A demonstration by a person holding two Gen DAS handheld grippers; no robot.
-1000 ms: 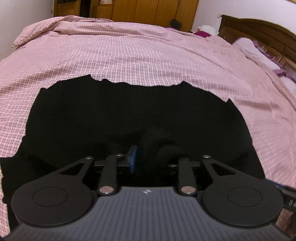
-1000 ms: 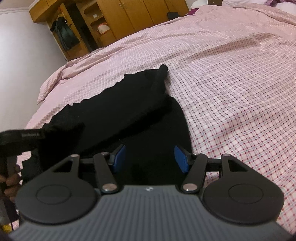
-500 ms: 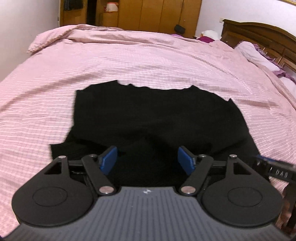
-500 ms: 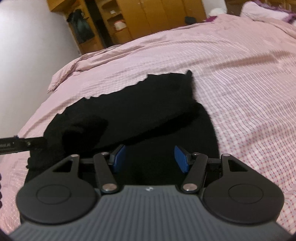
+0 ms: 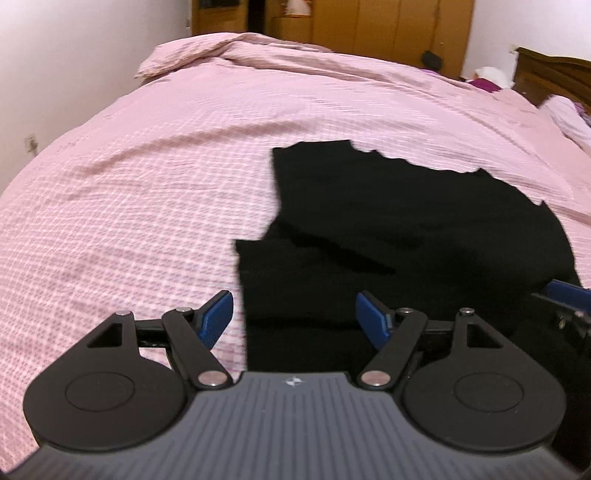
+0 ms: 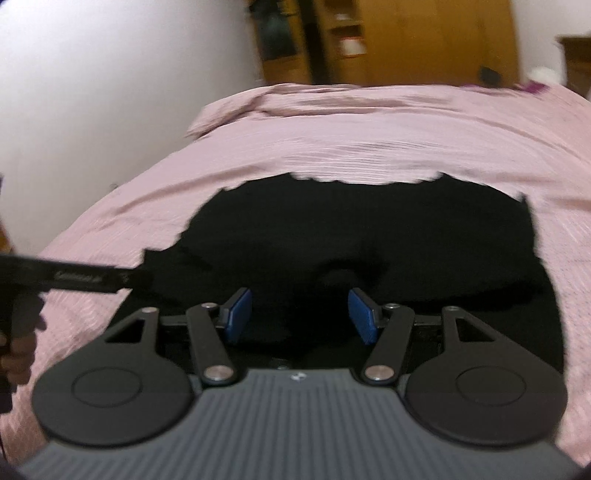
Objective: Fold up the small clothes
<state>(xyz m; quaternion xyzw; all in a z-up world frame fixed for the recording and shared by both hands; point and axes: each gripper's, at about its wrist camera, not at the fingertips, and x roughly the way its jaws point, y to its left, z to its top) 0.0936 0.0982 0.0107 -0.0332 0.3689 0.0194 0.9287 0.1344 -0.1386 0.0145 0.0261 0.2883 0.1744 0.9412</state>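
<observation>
A black garment (image 5: 406, 229) lies partly folded on the pink checked bedspread (image 5: 129, 206), with a doubled layer at its near side. My left gripper (image 5: 293, 315) is open and empty above the garment's near left edge. The garment also shows in the right wrist view (image 6: 369, 229), spread wide with a wavy far hem. My right gripper (image 6: 299, 314) is open and empty over its near middle. The left gripper's body (image 6: 74, 277) shows at the left of the right wrist view, and the right gripper's blue pad (image 5: 569, 293) at the right of the left wrist view.
The bed fills both views. A wooden wardrobe (image 5: 369, 26) stands behind it, a dark wooden headboard (image 5: 554, 74) and a pillow (image 5: 565, 114) at the far right, and a white wall (image 6: 129, 92) to the left.
My left gripper opened and let go of the black cloth, then swung left to the garment's left edge. My right gripper swung round and now faces the garment's middle.
</observation>
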